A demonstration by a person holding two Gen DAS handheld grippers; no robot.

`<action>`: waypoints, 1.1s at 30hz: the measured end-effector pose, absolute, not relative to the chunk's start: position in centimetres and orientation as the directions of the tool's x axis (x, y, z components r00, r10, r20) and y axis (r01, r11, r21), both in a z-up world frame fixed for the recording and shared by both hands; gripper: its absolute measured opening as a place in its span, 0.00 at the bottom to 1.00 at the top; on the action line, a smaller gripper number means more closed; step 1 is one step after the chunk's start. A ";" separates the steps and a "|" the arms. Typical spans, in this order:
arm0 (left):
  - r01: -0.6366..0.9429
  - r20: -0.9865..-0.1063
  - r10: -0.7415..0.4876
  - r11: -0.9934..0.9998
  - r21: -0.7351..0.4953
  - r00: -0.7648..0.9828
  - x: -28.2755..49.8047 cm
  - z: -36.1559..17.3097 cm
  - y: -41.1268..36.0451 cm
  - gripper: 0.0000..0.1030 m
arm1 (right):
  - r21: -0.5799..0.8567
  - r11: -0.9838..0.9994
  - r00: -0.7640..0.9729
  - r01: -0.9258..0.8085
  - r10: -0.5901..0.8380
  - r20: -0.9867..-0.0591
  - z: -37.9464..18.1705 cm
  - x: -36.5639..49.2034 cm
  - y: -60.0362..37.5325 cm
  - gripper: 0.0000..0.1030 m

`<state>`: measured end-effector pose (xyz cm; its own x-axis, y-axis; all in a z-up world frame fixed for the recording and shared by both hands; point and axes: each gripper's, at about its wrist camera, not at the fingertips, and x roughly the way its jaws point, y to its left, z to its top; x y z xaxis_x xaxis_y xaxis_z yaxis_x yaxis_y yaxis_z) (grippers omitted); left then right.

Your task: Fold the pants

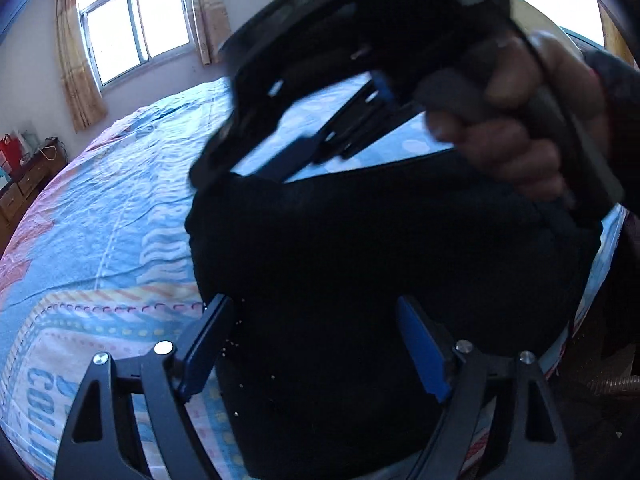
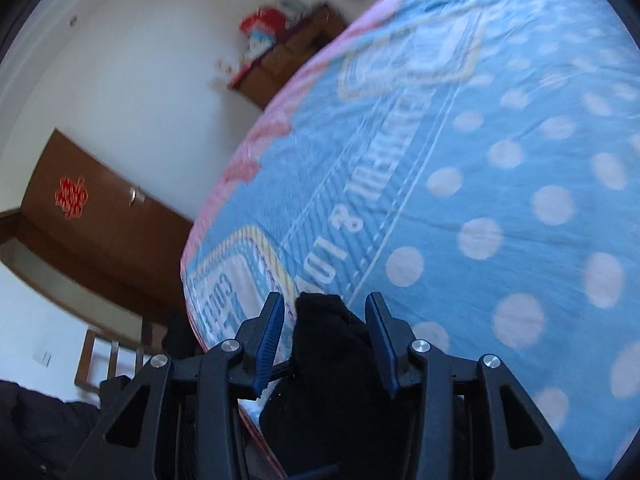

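You're holding the left gripper (image 1: 316, 344) wide over the pants (image 1: 380, 264), lying center frame on the bed (image 1: 120, 208). Right gripper (image 2: 325, 340) is straddling a fold; can't tell if it's pinching.

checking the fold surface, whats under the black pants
The pants lie on a bed with a blue dotted and lettered sheet, which shows all around them. The part of the sheet right beneath them is covered.
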<state>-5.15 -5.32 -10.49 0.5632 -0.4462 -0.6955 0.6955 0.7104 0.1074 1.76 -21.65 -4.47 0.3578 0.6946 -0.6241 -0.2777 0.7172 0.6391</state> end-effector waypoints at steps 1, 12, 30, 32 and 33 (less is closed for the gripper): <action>0.696 -0.693 -0.444 0.709 0.115 0.567 -5.3 -10.6 -5.3 0.82 | 0.635 0.710 0.301 -0.306 0.704 -0.643 -5.1 2.5 -20.5 0.43; 0.662 -0.675 -0.433 0.742 0.110 0.598 -6.2 -11.2 -5.5 0.82 | 0.593 0.782 0.247 -0.194 0.624 -0.742 -8.5 5.4 -17.4 0.11; 0.578 -0.618 -0.532 0.802 -0.151 0.578 -1.9 -6.7 0.4 0.98 | 0.474 0.880 0.795 -0.031 0.309 -0.521 -0.7 -13.8 -30.9 0.46; 0.545 -0.643 -0.520 0.817 -0.185 0.562 0.0 -6.9 0.8 0.98 | 0.471 0.881 0.839 0.042 0.225 -0.496 -1.3 -17.5 -33.0 0.53; 0.540 -0.654 -0.530 0.814 -0.214 0.539 1.0 -7.2 0.9 0.98 | 0.483 0.871 0.856 0.088 0.182 -0.483 -1.7 -19.6 -34.2 0.56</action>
<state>1.01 0.85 -7.23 0.5394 -0.5302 -0.6542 0.5401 0.8139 -0.2142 -19.61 -34.21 -1.70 0.8565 0.1816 -0.4832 0.0880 0.8710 0.4833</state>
